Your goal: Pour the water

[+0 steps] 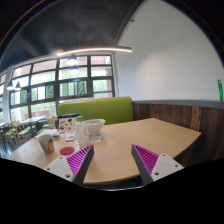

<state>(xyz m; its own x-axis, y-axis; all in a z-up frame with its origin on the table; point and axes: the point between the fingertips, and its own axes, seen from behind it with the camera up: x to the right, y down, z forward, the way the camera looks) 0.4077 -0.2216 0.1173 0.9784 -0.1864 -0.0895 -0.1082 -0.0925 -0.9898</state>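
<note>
My gripper (113,162) is open and empty, its two purple-padded fingers (80,160) held above the near part of a light wooden table (130,140). Well beyond the fingers, at the table's far left, stand a white cup (94,127), a clear glass or pitcher (67,125) and a small tan cup (45,144). A small red round thing (67,151) lies on the table close ahead of the left finger. Nothing is between the fingers.
A green bench back (100,108) runs behind the table, under large windows (60,85). A dark wooden partition (185,112) stands at the right. The table's near edge (105,184) curves just under the fingers.
</note>
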